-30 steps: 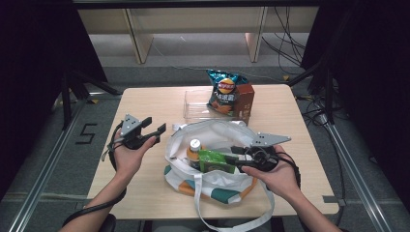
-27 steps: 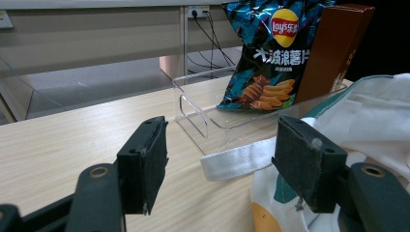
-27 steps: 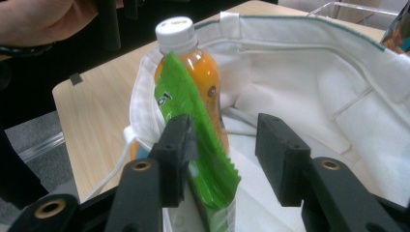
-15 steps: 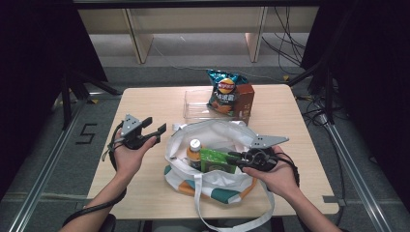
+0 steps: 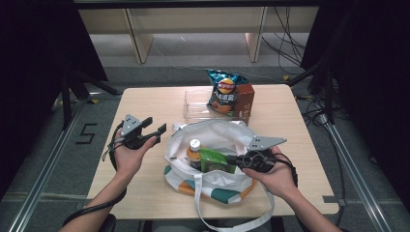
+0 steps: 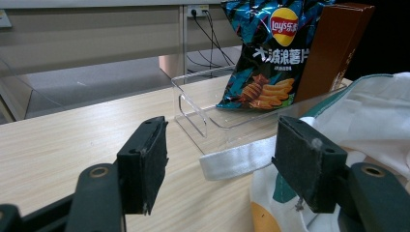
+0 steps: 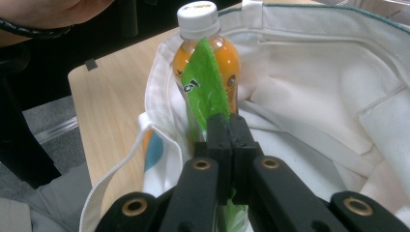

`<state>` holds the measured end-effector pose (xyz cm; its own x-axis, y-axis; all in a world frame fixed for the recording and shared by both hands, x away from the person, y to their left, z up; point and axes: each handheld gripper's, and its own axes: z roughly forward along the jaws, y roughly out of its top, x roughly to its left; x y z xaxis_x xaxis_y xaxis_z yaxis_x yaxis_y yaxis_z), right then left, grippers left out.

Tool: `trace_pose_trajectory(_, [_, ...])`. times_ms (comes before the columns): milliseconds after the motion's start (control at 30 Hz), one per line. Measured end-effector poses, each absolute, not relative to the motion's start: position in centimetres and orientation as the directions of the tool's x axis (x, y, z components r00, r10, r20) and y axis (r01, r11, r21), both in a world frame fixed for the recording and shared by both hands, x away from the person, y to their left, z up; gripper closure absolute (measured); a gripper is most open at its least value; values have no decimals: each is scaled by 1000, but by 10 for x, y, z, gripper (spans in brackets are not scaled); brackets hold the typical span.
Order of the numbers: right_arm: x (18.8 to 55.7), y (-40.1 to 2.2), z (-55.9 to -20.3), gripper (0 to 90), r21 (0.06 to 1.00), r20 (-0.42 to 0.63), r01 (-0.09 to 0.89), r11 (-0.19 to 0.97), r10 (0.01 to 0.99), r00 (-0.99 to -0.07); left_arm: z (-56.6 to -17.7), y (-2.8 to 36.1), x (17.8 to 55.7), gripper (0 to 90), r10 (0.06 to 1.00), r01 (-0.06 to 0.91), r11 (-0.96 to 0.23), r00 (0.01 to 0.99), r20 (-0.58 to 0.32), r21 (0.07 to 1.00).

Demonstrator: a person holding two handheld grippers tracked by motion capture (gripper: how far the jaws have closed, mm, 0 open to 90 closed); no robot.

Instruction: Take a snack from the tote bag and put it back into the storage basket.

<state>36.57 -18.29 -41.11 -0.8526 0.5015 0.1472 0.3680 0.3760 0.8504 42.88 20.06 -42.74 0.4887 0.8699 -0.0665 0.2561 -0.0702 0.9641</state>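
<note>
A white tote bag [image 5: 220,137] with teal and orange print lies open on the table's near half. Inside it stands an orange drink bottle [image 7: 196,19] with a white cap, and a flat green packet [image 7: 203,82] leans against the bottle. My right gripper [image 7: 228,126] reaches into the bag from the right; its jaws have just been closing and now pinch the packet's edge. In the high view that right gripper [image 5: 233,162] meets the green packet [image 5: 215,161] beside the bottle [image 5: 194,149]. My left gripper [image 5: 157,126] hovers open left of the bag, and the left gripper [image 6: 227,164] holds nothing.
A clear plastic tray [image 6: 193,111] sits at the far middle of the wooden table [image 5: 145,101], holding a blue chips bag [image 6: 270,53] and a brown carton [image 6: 333,43]. One white bag strap [image 6: 237,157] lies on the table; another hangs over the near edge.
The right gripper's jaws have closed on the green packet. Both hands stayed where they were.
</note>
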Motion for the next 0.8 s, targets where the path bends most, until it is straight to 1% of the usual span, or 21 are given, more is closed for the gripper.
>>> trace_pose_trajectory(33, [366, -183, -410, 900, 860, 111, 335, 384, 500, -859, -427, 201, 429, 355, 870, 256, -70, 489, -67, 964])
trace_pose_trajectory(67, [364, -183, -409, 900, 852, 131, 361, 380, 512, -849, -427, 201, 429, 354, 870, 256, -71, 489, -66, 964])
trace_pose_trajectory(167, [364, -183, -406, 900, 862, 98, 327, 387, 506, -857, -428, 201, 429, 354, 870, 257, -69, 489, -68, 964])
trace_pose_trajectory(267, [365, -184, -405, 900, 861, 101, 328, 388, 504, -858, -428, 201, 429, 354, 870, 258, -69, 489, -69, 964])
trace_pose_trajectory(300, [364, -184, -405, 900, 859, 114, 344, 379, 512, -851, -428, 201, 429, 354, 870, 258, -69, 489, -69, 964])
trace_pose_trajectory(433, [363, -184, -401, 900, 862, 105, 334, 381, 510, -854, -428, 201, 429, 355, 870, 259, -68, 488, -70, 964])
trace_pose_trajectory(467, [363, -184, -401, 900, 875, 97, 320, 363, 517, -851, -428, 201, 429, 355, 870, 259, -70, 488, -67, 963])
trace_pose_trajectory(567, [362, -185, -398, 900, 869, 115, 335, 364, 511, -852, -428, 201, 429, 355, 870, 259, -69, 488, -68, 963])
trace_pose_trajectory(600, [363, -187, -395, 900, 877, 81, 306, 371, 513, -855, -428, 200, 429, 355, 870, 258, -68, 488, -69, 964])
trace_pose_trajectory(633, [364, -186, -395, 900, 888, 73, 291, 356, 516, -854, -428, 200, 429, 355, 870, 258, -68, 488, -70, 964])
trace_pose_trajectory(700, [363, -188, -392, 900, 881, 85, 310, 358, 524, -847, -428, 201, 429, 355, 870, 259, -67, 488, -71, 964])
trace_pose_trajectory(733, [360, -187, -392, 900, 878, 110, 333, 345, 532, -840, -428, 200, 429, 355, 870, 259, -67, 488, -70, 964])
trace_pose_trajectory(800, [362, -189, -390, 900, 883, 93, 317, 345, 534, -840, -428, 200, 429, 355, 871, 260, -70, 487, -68, 963])
